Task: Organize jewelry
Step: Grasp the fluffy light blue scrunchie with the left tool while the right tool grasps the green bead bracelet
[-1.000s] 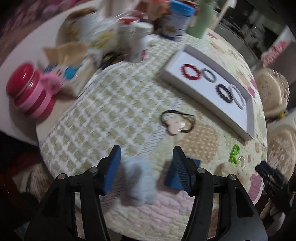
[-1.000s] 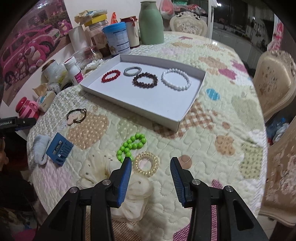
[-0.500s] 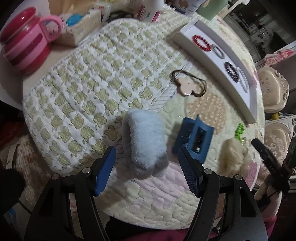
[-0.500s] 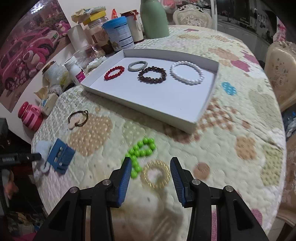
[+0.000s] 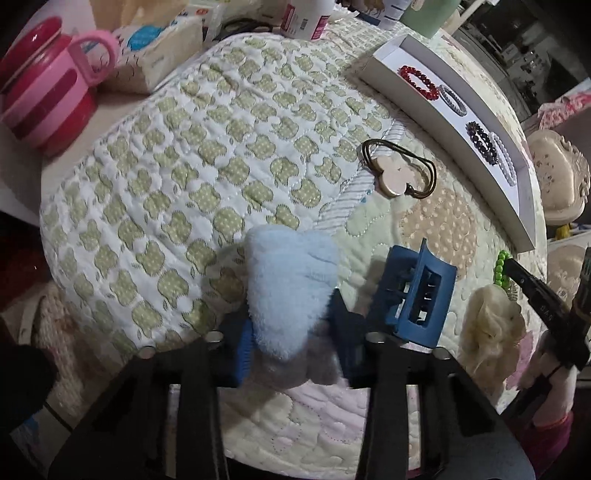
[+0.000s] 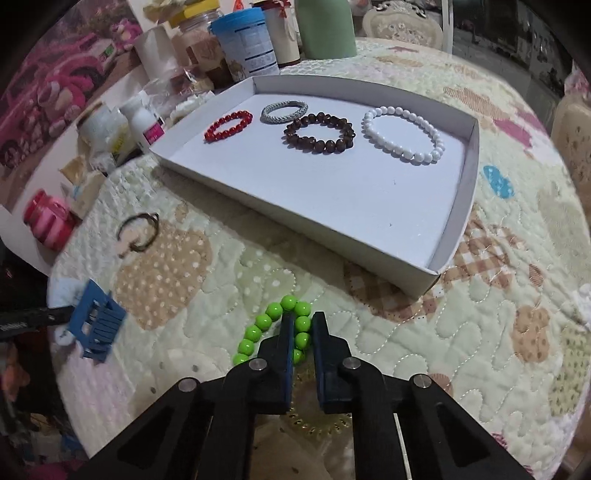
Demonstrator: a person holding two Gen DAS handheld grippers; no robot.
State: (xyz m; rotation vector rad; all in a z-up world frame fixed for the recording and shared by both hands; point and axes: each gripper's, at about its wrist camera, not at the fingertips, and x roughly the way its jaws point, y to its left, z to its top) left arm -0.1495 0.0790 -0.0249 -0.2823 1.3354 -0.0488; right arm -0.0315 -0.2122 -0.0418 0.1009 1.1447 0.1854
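Observation:
My left gripper (image 5: 291, 325) is shut on a fluffy light blue scrunchie (image 5: 291, 280) on the quilted table. A blue claw clip (image 5: 415, 295) lies just right of it, and a brown hair tie with a pink charm (image 5: 399, 173) lies beyond. My right gripper (image 6: 301, 328) is shut on the green bead bracelet (image 6: 273, 326), with a gold spiral hair tie (image 6: 314, 422) under its fingers. The white tray (image 6: 369, 254) holds red (image 6: 229, 125), grey (image 6: 284, 110), brown (image 6: 319, 133) and white (image 6: 404, 134) bracelets.
A cream scrunchie (image 5: 491, 328) lies at the table's near right edge. A red and pink cup (image 5: 44, 96), bottles (image 6: 146, 125), a blue tub (image 6: 245, 44) and a green flask (image 6: 325, 27) crowd the far left. Chairs (image 5: 557, 177) stand around the table.
My left gripper dropped over the blue scrunchie and closed on it. My right gripper moved forward and down and closed on the green bracelet.

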